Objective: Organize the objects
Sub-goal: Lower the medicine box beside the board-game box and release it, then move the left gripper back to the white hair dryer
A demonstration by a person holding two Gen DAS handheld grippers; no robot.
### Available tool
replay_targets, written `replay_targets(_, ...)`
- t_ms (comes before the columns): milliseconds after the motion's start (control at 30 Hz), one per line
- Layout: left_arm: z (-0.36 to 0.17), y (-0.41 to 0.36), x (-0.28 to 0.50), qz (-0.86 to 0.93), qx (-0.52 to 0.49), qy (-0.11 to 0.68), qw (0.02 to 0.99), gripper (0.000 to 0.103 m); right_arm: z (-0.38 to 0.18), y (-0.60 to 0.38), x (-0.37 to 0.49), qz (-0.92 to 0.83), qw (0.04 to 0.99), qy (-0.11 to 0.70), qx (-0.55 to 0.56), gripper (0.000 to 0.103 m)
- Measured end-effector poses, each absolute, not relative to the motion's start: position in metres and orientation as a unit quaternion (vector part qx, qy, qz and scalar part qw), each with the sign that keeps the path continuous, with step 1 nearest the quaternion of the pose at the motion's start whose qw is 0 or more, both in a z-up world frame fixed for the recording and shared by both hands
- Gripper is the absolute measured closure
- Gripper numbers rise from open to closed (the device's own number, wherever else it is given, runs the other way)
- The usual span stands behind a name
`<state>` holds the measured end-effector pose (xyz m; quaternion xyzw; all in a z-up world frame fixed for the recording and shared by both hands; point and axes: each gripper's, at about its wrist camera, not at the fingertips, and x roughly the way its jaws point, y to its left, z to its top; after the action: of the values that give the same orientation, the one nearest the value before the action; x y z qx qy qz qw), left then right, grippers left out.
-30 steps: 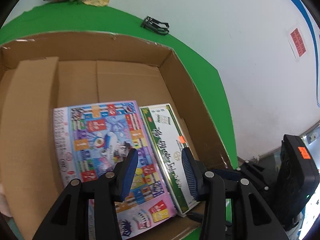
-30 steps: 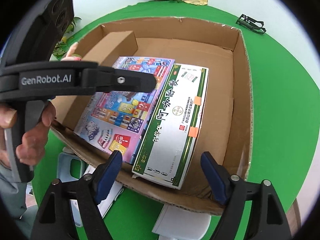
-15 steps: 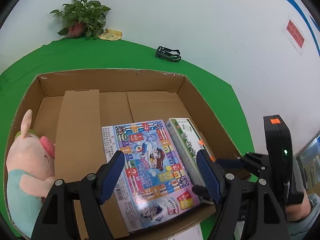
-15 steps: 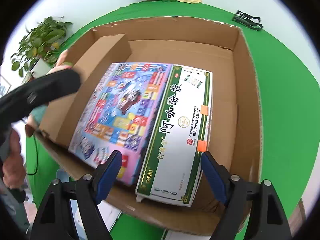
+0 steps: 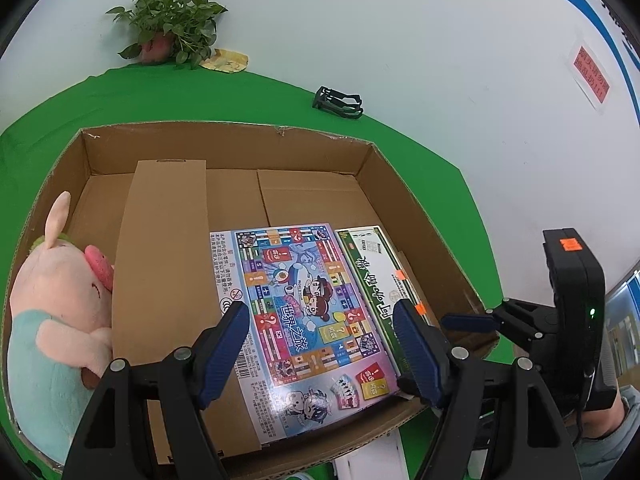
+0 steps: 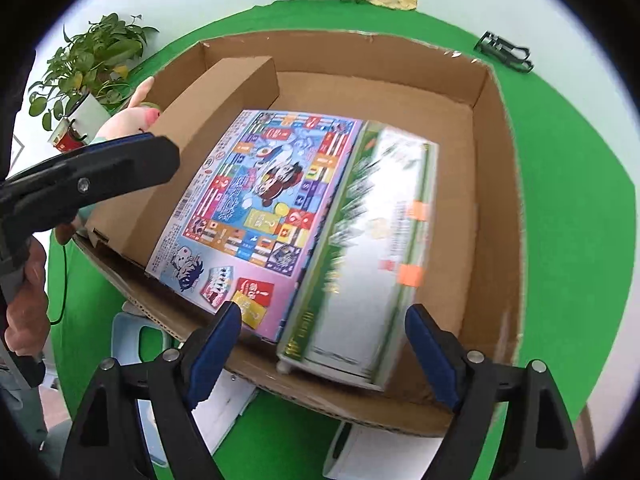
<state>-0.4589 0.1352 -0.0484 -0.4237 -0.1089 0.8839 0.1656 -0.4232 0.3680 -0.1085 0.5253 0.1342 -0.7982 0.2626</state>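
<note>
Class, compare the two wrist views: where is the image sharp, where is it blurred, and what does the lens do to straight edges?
Left wrist view: evenly lit and sharp, print on the board game box readable, cardboard box rim bowed by the fisheye. Right wrist view: the green-and-white box is smeared by motion blur while the game box beside it stays fairly crisp; dark vignette at the corners.

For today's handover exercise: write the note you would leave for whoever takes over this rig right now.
Left claw: open, jaws just widened, holding nothing, above the game box.
Right claw: open, empty, over the green-and-white box.
Both boxes lie flat, side by side, in the cardboard carton. The plush pig sits behind the cardboard divider.
Done: these three are in the carton.
Left: nothing obvious; check the black clip on the table.
</note>
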Motion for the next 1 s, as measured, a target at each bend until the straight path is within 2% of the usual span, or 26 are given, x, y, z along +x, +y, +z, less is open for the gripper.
replay_targets(300,-0.052,0.137,-0.459,0.882,-0.428,-0.108,0.165,0.030,-0.123,0.365,-0.445,-0.797,0.247,0.116,0.539,0.019)
replay_targets(567,-0.058,0.141,-0.457,0.880,-0.431,-0.107,0.167,0.030,-0.127,0.362,-0.438,-0.790,0.249,0.142,0.542,0.025)
replay_targets(733,-0.055,0.146,-0.450,0.888,-0.420,-0.092,0.166,0.030,-0.122,0.367,-0.433,-0.798,0.247,0.141,0.531,0.025)
replay_targets(767,-0.053,0.146,-0.447,0.891,-0.414,-0.089,0.163,0.030,-0.120,0.368,-0.430,-0.803,0.244,0.143,0.525,0.022)
replay_targets(833,-0.047,0.148,-0.438,0.904,-0.395,-0.077,0.143,0.017,-0.110,0.371,-0.421,-0.819,0.237,0.148,0.502,0.015)
replay_targets(867,-0.044,0.149,-0.433,0.912,-0.382,-0.071,0.130,0.013,-0.104,0.374,-0.415,-0.828,0.232,0.151,0.488,0.006)
replay_targets(900,-0.040,0.149,-0.426,0.921,-0.365,-0.067,0.119,0.004,-0.099,0.377,-0.408,-0.837,0.227,0.151,0.475,0.000)
replay_targets(933,-0.037,0.151,-0.418,0.929,-0.347,-0.064,0.107,0.000,-0.093,0.382,-0.400,-0.848,0.222,0.149,0.458,0.001)
replay_targets(1000,-0.031,0.155,-0.407,0.939,-0.326,-0.058,0.092,0.000,-0.086,0.390,-0.386,-0.861,0.216,0.142,0.437,0.001)
